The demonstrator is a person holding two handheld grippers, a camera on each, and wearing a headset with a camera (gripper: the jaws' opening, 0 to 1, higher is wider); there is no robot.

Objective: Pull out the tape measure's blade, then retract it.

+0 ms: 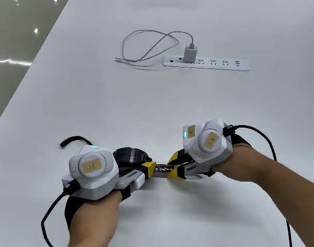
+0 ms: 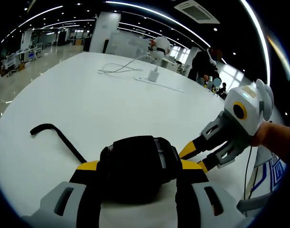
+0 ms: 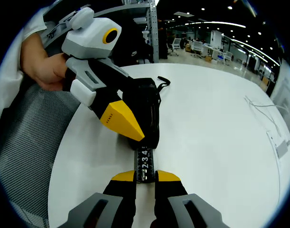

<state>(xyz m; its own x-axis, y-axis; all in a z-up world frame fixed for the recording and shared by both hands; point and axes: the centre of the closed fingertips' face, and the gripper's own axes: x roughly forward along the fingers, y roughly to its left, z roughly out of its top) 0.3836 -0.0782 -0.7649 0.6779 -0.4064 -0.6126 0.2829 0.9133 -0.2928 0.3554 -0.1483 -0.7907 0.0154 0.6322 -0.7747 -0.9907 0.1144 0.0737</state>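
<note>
Two grips matter here: the left gripper [image 1: 140, 169] clamps the black tape measure [image 1: 127, 156] on the white table [image 1: 146, 98]; its short blade [image 3: 145, 164] runs right into the right gripper [image 3: 145, 178], pinched on it. A weak pinch — and the blade may snap back, jerking the tape measure loose.
</note>
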